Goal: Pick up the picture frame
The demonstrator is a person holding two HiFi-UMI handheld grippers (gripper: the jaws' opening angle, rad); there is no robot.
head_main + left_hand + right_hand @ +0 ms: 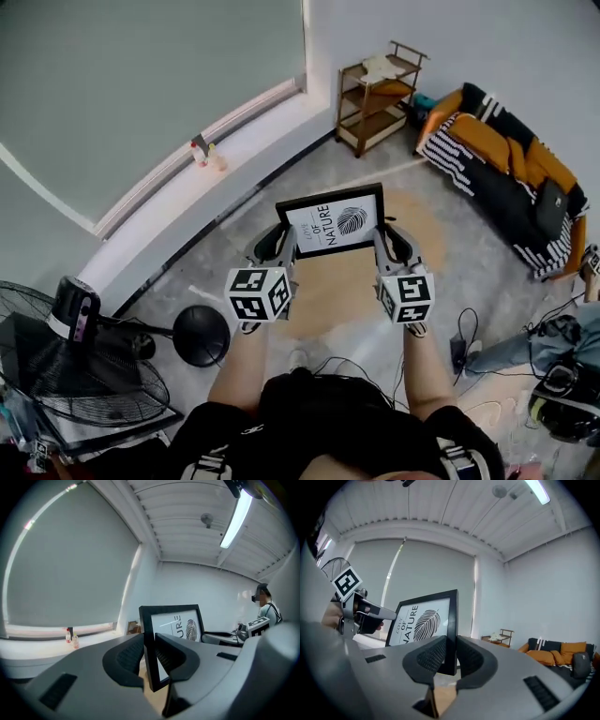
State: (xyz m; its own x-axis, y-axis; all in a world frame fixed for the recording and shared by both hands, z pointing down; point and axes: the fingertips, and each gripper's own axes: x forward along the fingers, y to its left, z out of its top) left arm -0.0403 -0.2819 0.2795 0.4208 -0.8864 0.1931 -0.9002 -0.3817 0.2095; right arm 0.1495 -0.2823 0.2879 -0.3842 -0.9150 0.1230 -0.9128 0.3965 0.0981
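Note:
A black picture frame with a white leaf print is held up in the air in front of the person, upright and facing them. My left gripper is shut on the frame's left edge. My right gripper is shut on its right edge. In the left gripper view the frame stands between the jaws with the right gripper's marker cube behind it. In the right gripper view the left gripper shows past the print.
Far below lies a grey floor with a round tan rug. A wooden shelf, a couch with orange cushions, a black fan, a round black base and floor cables stand around. A window ledge holds small bottles.

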